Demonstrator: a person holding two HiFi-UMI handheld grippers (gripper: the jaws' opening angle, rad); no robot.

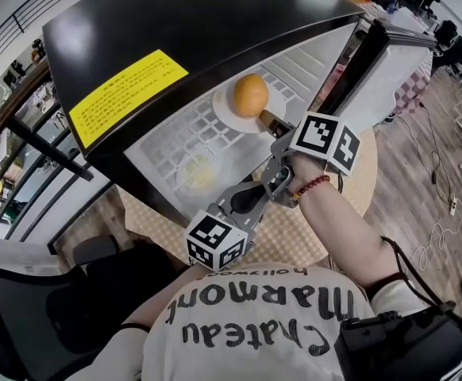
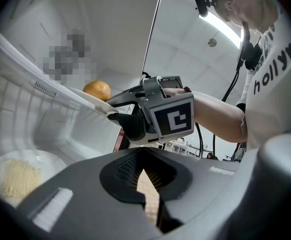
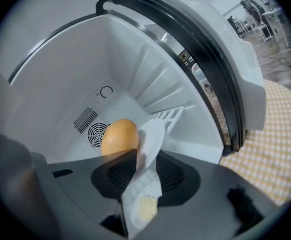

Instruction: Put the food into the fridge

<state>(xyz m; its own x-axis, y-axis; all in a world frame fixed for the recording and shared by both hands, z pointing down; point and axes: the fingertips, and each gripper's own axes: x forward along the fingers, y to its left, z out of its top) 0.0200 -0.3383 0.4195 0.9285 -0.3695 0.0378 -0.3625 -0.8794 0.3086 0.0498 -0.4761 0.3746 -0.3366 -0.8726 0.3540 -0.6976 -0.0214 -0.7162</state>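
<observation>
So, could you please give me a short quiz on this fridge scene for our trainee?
1. True or false: the orange sits on the upper plate.
2. What stands between the right gripper's jaws: A) that plate's rim, B) the orange, C) nothing?
3. What is on the lower plate?
Key: 1 true; 2 A; 3 pale yellow food.
</observation>
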